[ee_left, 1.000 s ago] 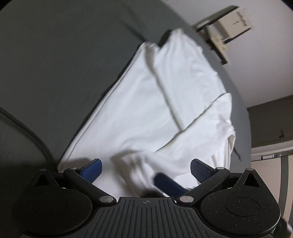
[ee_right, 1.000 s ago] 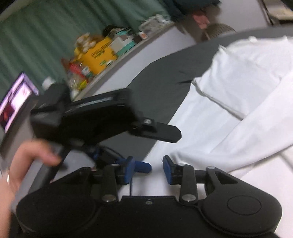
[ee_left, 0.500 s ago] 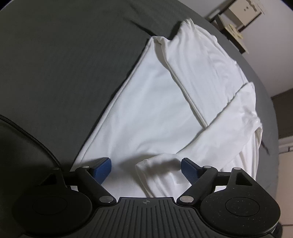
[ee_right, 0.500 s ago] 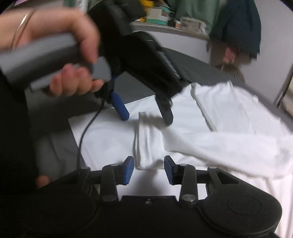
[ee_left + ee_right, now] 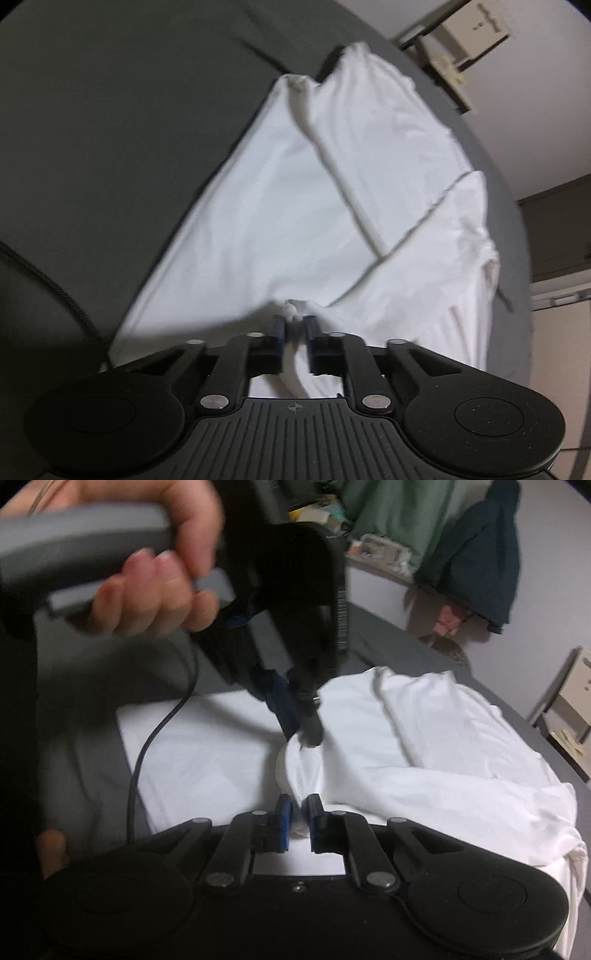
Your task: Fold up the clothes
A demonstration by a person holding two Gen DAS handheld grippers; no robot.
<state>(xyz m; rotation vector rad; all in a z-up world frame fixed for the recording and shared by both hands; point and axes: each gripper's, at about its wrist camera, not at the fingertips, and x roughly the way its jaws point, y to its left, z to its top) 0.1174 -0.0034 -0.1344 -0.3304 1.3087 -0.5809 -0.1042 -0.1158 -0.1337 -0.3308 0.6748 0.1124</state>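
Shirt sleeve (image 5: 413,266) apparently pinched by both grippers.

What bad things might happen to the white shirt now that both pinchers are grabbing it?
1. The left gripper and right gripper each pinch only a small bunch of the sleeve end, so it may slip out when lifted.
2. Pulling the sleeve might drag the white shirt and mess up the fold already lying on the grey bed.
3. The black cable lies over the shirt and may snag.

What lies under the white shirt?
The white shirt lies on a dark grey sheet, which shows around its edges. Whatever sits beneath its middle is covered.
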